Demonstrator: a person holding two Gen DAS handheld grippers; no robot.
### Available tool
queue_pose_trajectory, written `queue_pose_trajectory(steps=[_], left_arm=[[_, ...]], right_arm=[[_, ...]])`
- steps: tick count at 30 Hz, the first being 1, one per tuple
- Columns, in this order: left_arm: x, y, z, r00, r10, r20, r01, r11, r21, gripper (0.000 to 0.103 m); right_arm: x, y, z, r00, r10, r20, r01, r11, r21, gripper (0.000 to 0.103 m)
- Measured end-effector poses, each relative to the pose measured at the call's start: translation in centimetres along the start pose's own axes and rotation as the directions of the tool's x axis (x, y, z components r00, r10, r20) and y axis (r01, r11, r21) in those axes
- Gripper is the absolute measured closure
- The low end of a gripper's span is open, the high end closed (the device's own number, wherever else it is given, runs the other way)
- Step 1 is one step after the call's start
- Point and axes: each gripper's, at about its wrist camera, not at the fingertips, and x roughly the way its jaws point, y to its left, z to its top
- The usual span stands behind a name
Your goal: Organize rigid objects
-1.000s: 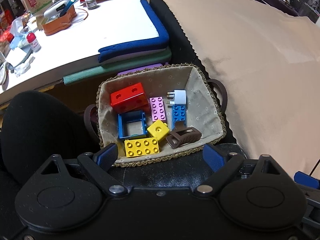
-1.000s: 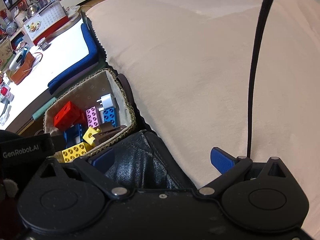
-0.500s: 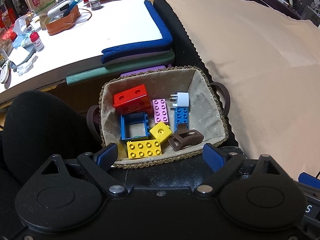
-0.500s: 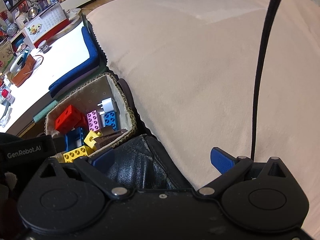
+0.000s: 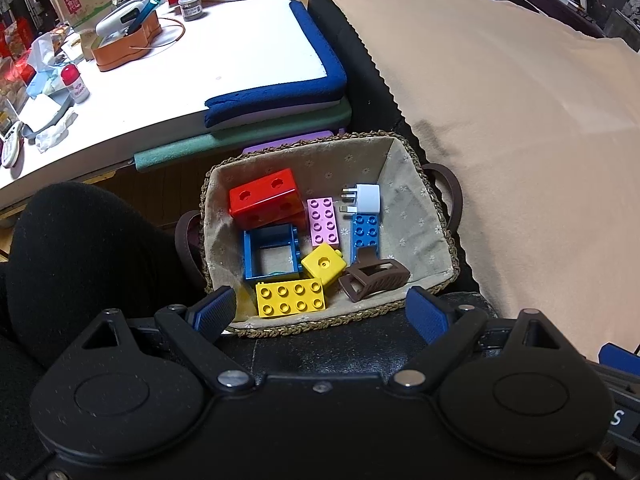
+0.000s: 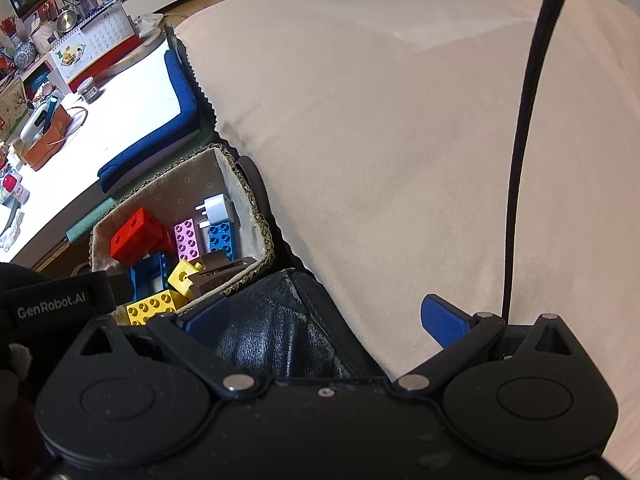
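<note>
A woven basket [image 5: 434, 224] with a cloth lining holds a red block [image 5: 264, 198], a pink brick [image 5: 323, 220], a blue brick [image 5: 365, 234], a blue frame piece [image 5: 272, 254], a yellow cube [image 5: 323, 264], a yellow brick [image 5: 290, 297], a brown hair claw [image 5: 374, 278] and a white plug [image 5: 366, 197]. My left gripper [image 5: 320, 312] is open and empty just in front of the basket's near rim. My right gripper [image 6: 324, 318] is open and empty over black leather, right of the basket [image 6: 264, 248].
A beige cloth [image 6: 400, 140] covers the surface to the right. A white low table [image 5: 160, 72] with blue padding, a calendar and clutter stands behind the basket. A black cable [image 6: 524, 140] hangs in the right wrist view. A black-clothed knee [image 5: 80, 256] is to the left.
Both grippers have pulled back and up a little; the basket looks slightly farther away. Nothing in the basket has moved.
</note>
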Motion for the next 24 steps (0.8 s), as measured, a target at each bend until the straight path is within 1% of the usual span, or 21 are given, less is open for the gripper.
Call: queue_pose_trajectory(steps=[24], left_arm=[[0.02, -0.05, -0.03, 1.0, 0.007, 0.0, -0.007, 1.0, 0.005, 0.014]], right_arm=[[0.1, 0.08, -0.25, 1.0, 0.009, -0.006, -0.009, 1.0, -0.013, 0.0]])
